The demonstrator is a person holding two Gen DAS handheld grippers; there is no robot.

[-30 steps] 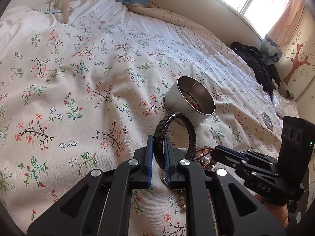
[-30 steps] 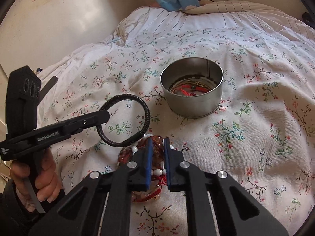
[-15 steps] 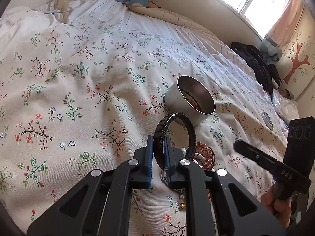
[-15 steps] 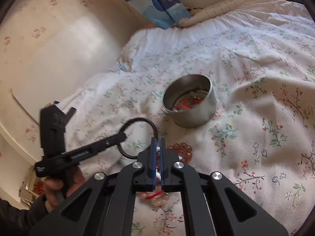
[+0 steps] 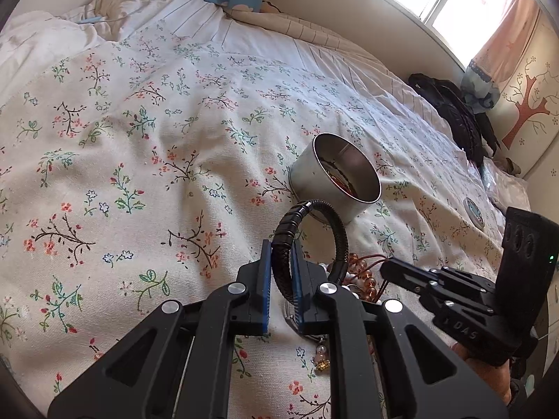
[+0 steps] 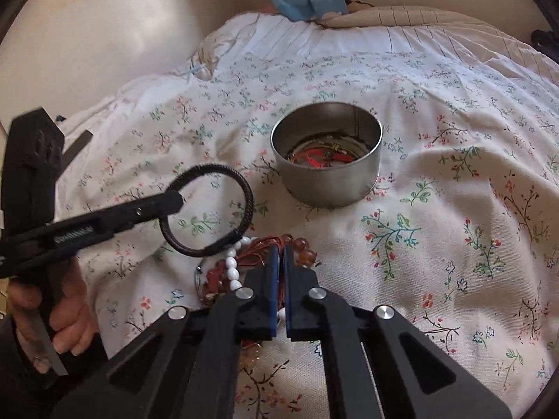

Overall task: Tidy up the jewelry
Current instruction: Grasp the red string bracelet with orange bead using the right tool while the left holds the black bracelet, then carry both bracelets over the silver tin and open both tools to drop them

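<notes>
Left tongs [image 5: 279,272] are clamped tight, angled downward; right tongs [image 6: 281,269] are pressed closed, angled down too.

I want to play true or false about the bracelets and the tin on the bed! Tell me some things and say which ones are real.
1. The left claw is holding a black braided bracelet. True.
2. The round metal tin is completely empty. False: something red lies on its bottom.
3. The tin stands on a flowery bedcover. True.
4. The right claw is wide open. False: it is shut, its blue pads almost together over the bead pile.
5. The black bracelet is already inside the tin. False: it is held up in the air, outside the tin.
</notes>
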